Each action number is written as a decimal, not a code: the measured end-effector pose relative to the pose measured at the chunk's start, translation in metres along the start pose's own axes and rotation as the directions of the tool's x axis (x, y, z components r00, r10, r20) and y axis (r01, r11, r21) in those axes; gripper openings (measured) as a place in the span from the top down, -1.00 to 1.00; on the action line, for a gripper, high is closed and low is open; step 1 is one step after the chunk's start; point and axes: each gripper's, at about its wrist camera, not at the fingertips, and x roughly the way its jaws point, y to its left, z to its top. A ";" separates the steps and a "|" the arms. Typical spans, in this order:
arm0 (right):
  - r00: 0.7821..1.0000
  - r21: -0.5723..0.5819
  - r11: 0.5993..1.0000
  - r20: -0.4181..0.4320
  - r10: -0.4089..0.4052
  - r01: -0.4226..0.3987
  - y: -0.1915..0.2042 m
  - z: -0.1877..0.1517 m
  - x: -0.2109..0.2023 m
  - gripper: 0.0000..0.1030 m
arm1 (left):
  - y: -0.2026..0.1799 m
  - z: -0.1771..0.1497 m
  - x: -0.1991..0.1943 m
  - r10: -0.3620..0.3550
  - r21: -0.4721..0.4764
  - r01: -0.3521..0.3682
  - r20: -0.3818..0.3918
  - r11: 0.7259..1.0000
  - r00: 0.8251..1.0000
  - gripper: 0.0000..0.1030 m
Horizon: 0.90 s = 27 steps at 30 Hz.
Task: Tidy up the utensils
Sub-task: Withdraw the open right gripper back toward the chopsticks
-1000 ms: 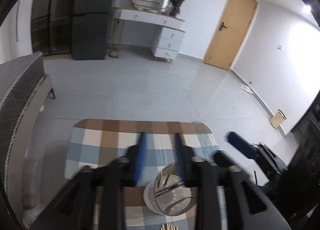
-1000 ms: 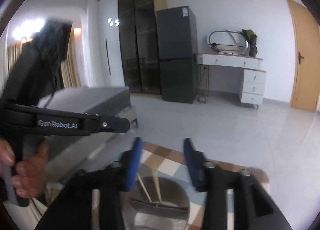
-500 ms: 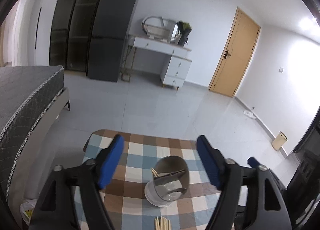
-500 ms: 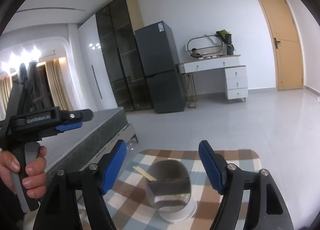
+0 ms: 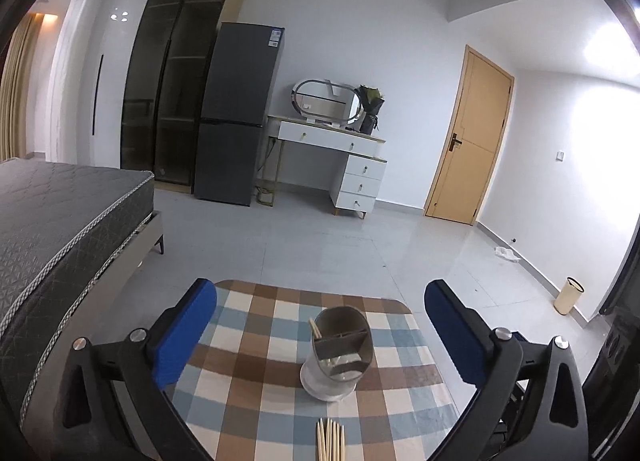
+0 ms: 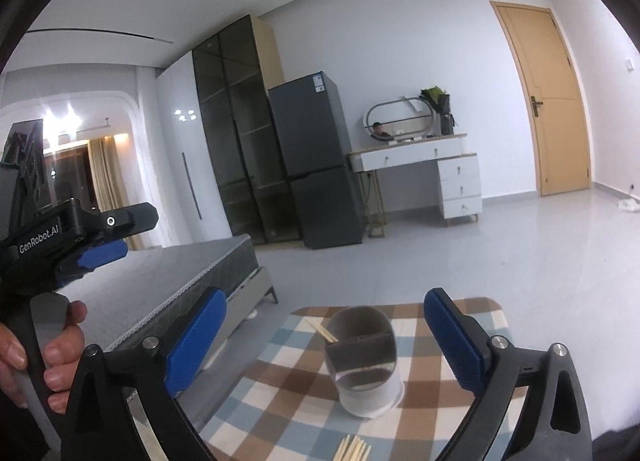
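A grey cylindrical utensil holder (image 5: pixel 340 353) with a divider stands on the checked table (image 5: pixel 248 341). A pair of wooden chopsticks (image 5: pixel 314 329) leans inside it. A bundle of loose chopsticks (image 5: pixel 330 439) lies on the cloth just in front of it. My left gripper (image 5: pixel 320 293) hovers back from the holder, its jaws opening wide with nothing between them. My right gripper (image 6: pixel 325 297) faces the same holder (image 6: pixel 366 365), its jaws also opening and empty. The loose chopsticks (image 6: pixel 354 449) show at the bottom edge of the right wrist view.
A person's hand (image 6: pixel 60 357) grips the left tool's handle at the left of the right wrist view. A grey bed (image 5: pixel 60 221) runs close along the table's left side. Beyond open floor stand a fridge (image 5: pixel 236 113), a white dresser (image 5: pixel 340 157) and a door (image 5: pixel 468 141).
Both grippers have drawn back and up from the holder while their jaws spread from narrow to wide. The holder now looks smaller, and the loose chopsticks show below it.
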 end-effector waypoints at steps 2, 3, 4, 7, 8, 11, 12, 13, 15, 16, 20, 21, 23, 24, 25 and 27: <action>1.000 0.004 1.000 -0.005 -0.009 0.009 0.003 -0.007 -0.005 -1.00 | 0.003 -0.007 -0.001 0.014 -0.005 -0.014 0.000 1.000 1.000 -0.97; 1.000 0.008 1.000 -0.005 -0.011 0.011 0.004 -0.011 -0.007 -1.00 | 0.003 -0.011 -0.002 0.015 -0.005 -0.015 -0.003 1.000 1.000 -0.97; 1.000 0.014 1.000 -0.005 -0.013 0.013 0.005 -0.015 -0.010 -1.00 | 0.004 -0.016 -0.001 0.019 -0.003 -0.019 -0.008 1.000 1.000 -0.97; 0.999 0.022 0.999 -0.015 -0.028 0.028 0.006 -0.027 -0.014 -1.00 | 0.007 -0.028 0.002 0.028 0.003 -0.028 -0.026 1.000 0.999 -0.97; 0.999 0.021 0.999 -0.019 -0.031 0.032 0.007 -0.031 -0.015 -1.00 | 0.008 -0.032 0.005 0.035 0.005 -0.035 -0.031 0.999 0.999 -0.97; 0.998 -0.001 0.998 -0.029 -0.062 0.062 0.010 -0.047 -0.022 -1.00 | 0.014 -0.045 0.013 0.047 -0.004 -0.047 -0.053 0.999 0.997 -0.97; 0.997 -0.012 0.997 -0.031 -0.071 0.071 0.012 -0.051 -0.023 -1.00 | 0.017 -0.051 0.016 0.050 -0.010 -0.051 -0.062 0.999 0.997 -0.97; 0.996 -0.020 0.996 -0.034 -0.082 0.081 0.012 -0.054 -0.024 -1.00 | 0.018 -0.056 0.015 0.055 -0.012 -0.056 -0.066 0.998 0.996 -0.97; 0.995 -0.030 0.995 -0.045 -0.094 0.093 0.012 -0.063 -0.023 -1.00 | 0.023 -0.066 0.025 0.074 -0.007 -0.075 -0.078 0.997 0.994 -0.97; 0.994 -0.032 0.995 -0.055 -0.095 0.093 0.011 -0.067 -0.022 -1.00 | 0.024 -0.070 0.026 0.083 -0.003 -0.083 -0.083 0.997 0.993 -0.97; 0.987 -0.047 0.993 -0.115 -0.110 0.106 0.007 -0.086 -0.013 -1.00 | 0.029 -0.087 0.040 0.112 0.004 -0.112 -0.124 0.994 0.986 -0.97; 0.984 -0.047 0.993 -0.133 -0.115 0.110 0.005 -0.091 -0.010 -1.00 | 0.030 -0.092 0.043 0.116 0.002 -0.117 -0.135 0.993 0.984 -0.97; 0.977 -0.044 0.992 -0.171 -0.127 0.122 0.000 -0.100 -0.002 -1.00 | 0.032 -0.097 0.054 0.126 0.005 -0.127 -0.161 0.992 0.979 -0.97; 0.974 -0.042 0.991 -0.182 -0.131 0.125 -0.001 -0.103 0.001 -1.00 | 0.032 -0.101 0.055 0.128 0.009 -0.128 -0.168 0.992 0.977 -0.97; 0.972 -0.037 0.991 -0.196 -0.132 0.127 -0.003 -0.106 0.004 -1.00 | 0.032 -0.104 0.059 0.134 0.017 -0.133 -0.177 0.991 0.975 -0.97; 0.966 -0.024 0.991 -0.222 -0.131 0.129 -0.007 -0.111 0.009 -1.00 | 0.030 -0.111 0.068 0.149 0.029 -0.146 -0.200 0.989 0.968 -0.97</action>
